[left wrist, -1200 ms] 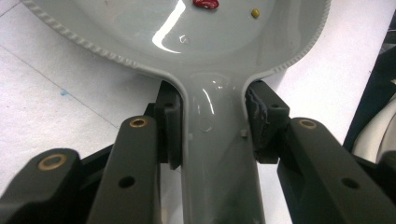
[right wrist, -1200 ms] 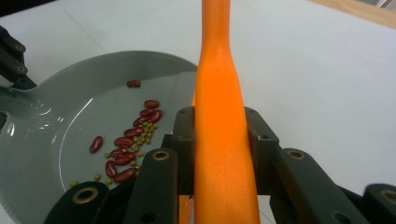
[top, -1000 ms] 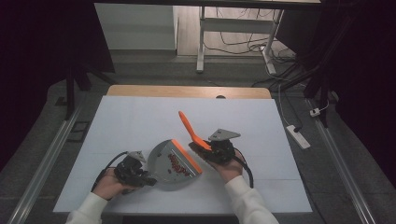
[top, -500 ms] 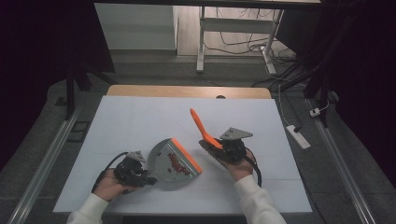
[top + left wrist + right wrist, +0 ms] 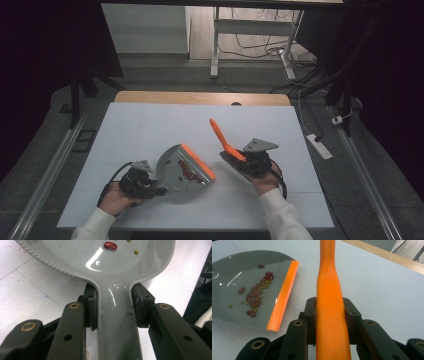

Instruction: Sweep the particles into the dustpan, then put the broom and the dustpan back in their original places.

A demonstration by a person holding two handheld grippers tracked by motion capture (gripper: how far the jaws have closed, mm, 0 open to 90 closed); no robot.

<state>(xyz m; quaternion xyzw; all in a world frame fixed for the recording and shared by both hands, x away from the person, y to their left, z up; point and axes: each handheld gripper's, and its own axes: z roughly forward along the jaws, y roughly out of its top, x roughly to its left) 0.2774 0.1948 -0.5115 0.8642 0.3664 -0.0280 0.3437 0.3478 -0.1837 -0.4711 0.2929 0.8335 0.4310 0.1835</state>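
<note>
— Now, at the white table (image 5: pixel 150 125), what does your left gripper (image 5: pixel 141 181) hold?

— Your left gripper is clamped on the handle of the grey dustpan (image 5: pixel 182 167). In the left gripper view both black jaws press the grey handle from either side, and the pan's ribbed rim spreads out just beyond them.

— Where does the dustpan sit?

— It lies on the near half of the table, between your two hands, its orange lip (image 5: pixel 198 161) turned toward your right hand. A heap of red beans (image 5: pixel 255 296), with a few small yellowish bits among them, lies inside the pan close to that lip.

— And your right gripper (image 5: pixel 252 162)?

— Its jaws are closed on the orange brush (image 5: pixel 223 140). In the right gripper view the orange handle runs straight up between the two pads, which grip it on both sides. From above, the handle slants up and away from you, and the dark bristle end sits by the gripper, just beside the dustpan's lip but apart from it.

— Are your hands close together?

— They rest near the table's front edge, one on either side of the dustpan.
</note>
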